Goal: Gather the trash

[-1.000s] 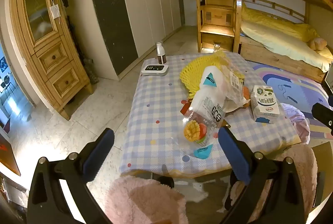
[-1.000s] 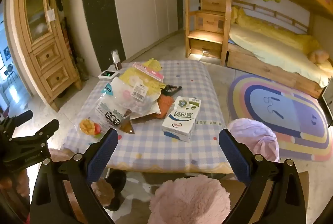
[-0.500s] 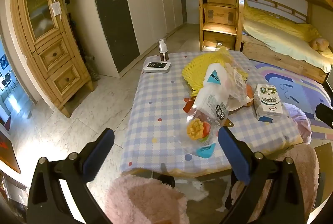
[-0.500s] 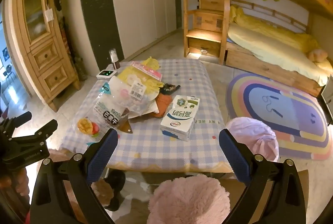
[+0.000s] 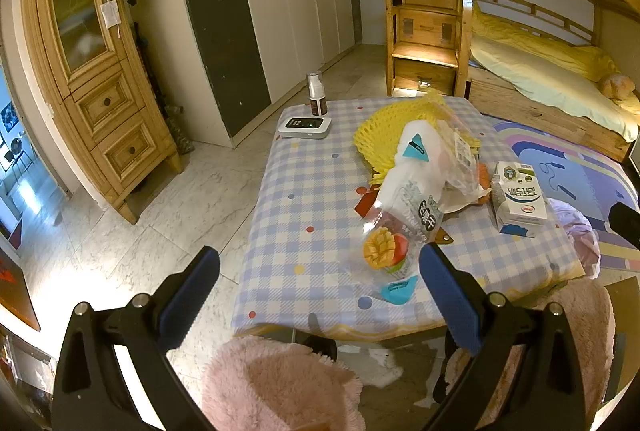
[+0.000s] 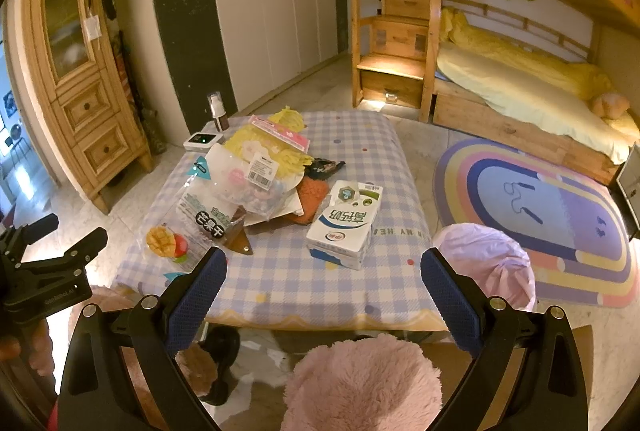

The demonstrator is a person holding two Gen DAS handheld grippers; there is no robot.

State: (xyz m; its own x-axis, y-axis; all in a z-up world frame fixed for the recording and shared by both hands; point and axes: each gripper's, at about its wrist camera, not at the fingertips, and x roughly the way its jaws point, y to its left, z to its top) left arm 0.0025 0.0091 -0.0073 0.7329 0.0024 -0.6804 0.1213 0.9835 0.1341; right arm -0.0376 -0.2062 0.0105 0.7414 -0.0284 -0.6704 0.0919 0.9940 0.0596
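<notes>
In the middle of the frame, trash still covers the tabletop; both hand-held grippers are wide, empty.

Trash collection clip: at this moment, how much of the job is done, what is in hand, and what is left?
Nothing looks collected. The mango snack bag, milk carton, yellow foam net and other wrappers all lie on the table. Nothing is in hand: the left gripper and right gripper are open and empty, short of the table. All the picking up remains.
</notes>
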